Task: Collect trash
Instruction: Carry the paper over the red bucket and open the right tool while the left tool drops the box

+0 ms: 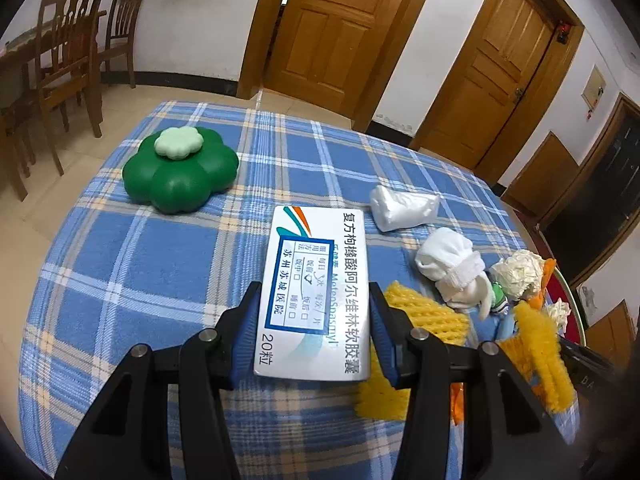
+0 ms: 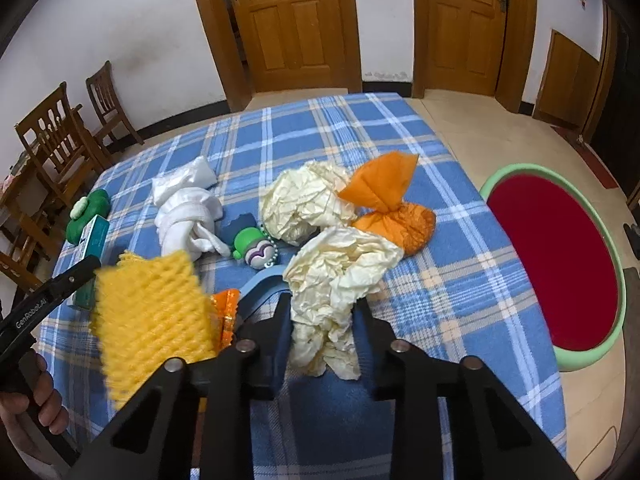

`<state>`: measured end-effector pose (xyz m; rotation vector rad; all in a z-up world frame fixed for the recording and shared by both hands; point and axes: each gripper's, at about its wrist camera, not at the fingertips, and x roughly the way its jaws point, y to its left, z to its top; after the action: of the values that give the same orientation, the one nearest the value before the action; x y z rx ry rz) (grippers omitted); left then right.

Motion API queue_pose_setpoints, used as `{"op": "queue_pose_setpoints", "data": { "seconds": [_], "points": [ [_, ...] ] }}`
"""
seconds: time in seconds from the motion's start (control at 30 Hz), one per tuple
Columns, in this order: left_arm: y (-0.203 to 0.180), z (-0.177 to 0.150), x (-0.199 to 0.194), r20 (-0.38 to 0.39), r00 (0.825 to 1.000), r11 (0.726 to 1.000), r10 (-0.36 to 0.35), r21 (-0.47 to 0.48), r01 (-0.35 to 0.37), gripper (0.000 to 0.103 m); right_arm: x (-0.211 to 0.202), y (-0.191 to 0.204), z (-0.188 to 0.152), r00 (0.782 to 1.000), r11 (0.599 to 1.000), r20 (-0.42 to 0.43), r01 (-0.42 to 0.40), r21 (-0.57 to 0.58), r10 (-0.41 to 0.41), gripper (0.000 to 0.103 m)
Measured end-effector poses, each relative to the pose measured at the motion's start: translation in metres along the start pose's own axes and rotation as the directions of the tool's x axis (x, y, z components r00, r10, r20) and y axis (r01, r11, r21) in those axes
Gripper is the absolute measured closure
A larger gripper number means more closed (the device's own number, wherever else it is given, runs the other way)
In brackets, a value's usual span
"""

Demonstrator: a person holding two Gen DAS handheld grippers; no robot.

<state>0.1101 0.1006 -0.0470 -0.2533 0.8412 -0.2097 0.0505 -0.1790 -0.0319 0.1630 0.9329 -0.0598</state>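
Note:
My left gripper [image 1: 314, 308] is shut on a white medicine box [image 1: 316, 288] with blue print, held just above the blue plaid tablecloth [image 1: 160, 264]. The box also shows in the right wrist view [image 2: 94, 236]. My right gripper [image 2: 322, 312] is shut on a crumpled cream paper [image 2: 340, 276]. More trash lies around: yellow foam fruit netting [image 2: 152, 312], a second cream paper ball [image 2: 304, 204], an orange wrapper [image 2: 390, 208], white cloth [image 2: 188, 216] and a white plastic bag [image 1: 402, 206].
A green flower-shaped container [image 1: 180, 170] stands at the table's far left. A small green and purple toy [image 2: 252, 248] lies mid-table. A red basin with a green rim [image 2: 560, 264] sits on the floor right of the table. Wooden chairs [image 1: 68, 60] stand left.

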Motion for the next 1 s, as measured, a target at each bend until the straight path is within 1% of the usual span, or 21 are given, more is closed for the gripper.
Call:
{"op": "queue_pose_setpoints", "data": {
  "seconds": [0.17,0.27,0.57,0.77,0.9,1.0],
  "points": [
    [-0.007,-0.002,-0.016,0.028,1.0,1.0,0.011,-0.001,-0.011,0.052,-0.014,0.0,-0.004,0.999,0.999,0.033,-0.032,-0.025,0.033,0.076],
    [-0.014,-0.005,-0.029,0.04,0.999,1.0,0.01,0.002,-0.01,0.052,-0.027,-0.003,-0.007,0.997,0.998,0.066,-0.047,-0.033,0.049,0.076],
    [-0.054,-0.008,-0.069,0.071,0.997,0.999,-0.009,0.041,0.006,0.052,-0.064,-0.025,-0.01,0.984,0.994,0.142,-0.109,-0.006,0.109,0.076],
    [-0.083,-0.005,-0.079,0.053,0.997,0.996,-0.056,0.071,0.052,0.052,-0.083,-0.041,-0.008,0.976,0.993,0.184,-0.119,0.007,0.116,0.076],
    [-0.111,-0.002,-0.082,0.04,0.995,0.989,-0.094,0.12,0.089,0.052,-0.093,-0.058,-0.005,0.973,0.993,0.203,-0.116,0.028,0.108,0.076],
    [-0.133,-0.001,-0.079,0.013,0.991,0.982,-0.131,0.138,0.128,0.052,-0.096,-0.073,-0.004,0.974,0.992,0.203,-0.114,0.053,0.101,0.076]
  ]
}}
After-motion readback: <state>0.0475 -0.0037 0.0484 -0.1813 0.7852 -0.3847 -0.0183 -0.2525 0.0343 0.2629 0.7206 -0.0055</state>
